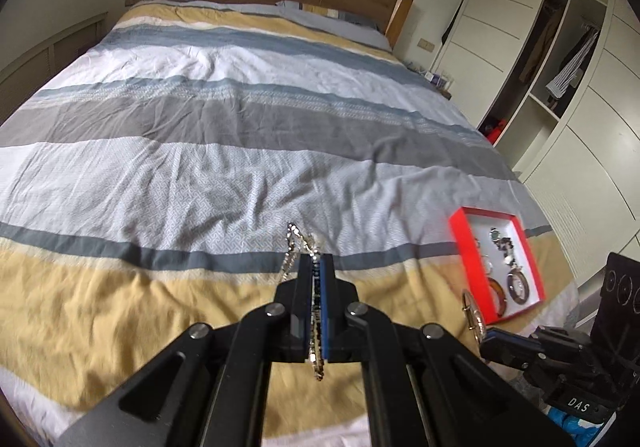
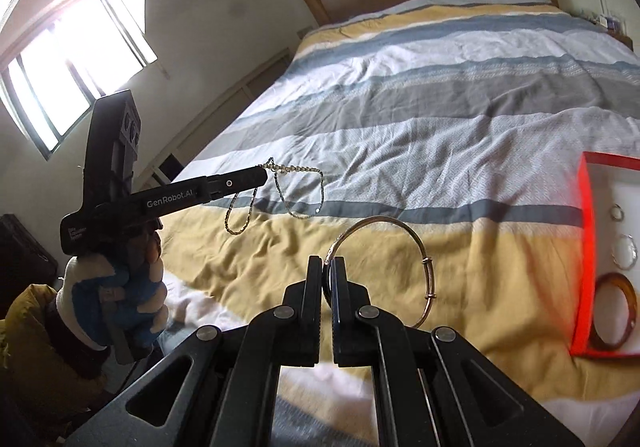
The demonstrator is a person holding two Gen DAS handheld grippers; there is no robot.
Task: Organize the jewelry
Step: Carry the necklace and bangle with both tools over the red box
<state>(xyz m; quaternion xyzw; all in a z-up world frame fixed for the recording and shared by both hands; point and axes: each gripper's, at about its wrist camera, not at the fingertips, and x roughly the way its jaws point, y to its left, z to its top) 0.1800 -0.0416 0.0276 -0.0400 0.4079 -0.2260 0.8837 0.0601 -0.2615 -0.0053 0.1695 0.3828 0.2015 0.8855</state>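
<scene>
left gripper is clamped on a beaded chain necklace; right gripper on a metal bangle, partly hidden; red jewelry box is cut off.

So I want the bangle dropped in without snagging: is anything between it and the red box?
Nothing visible. The right claw holds the bangle above bare bedspread, with the red box open to its right. The left claw with the chain is off on the other side.
</scene>
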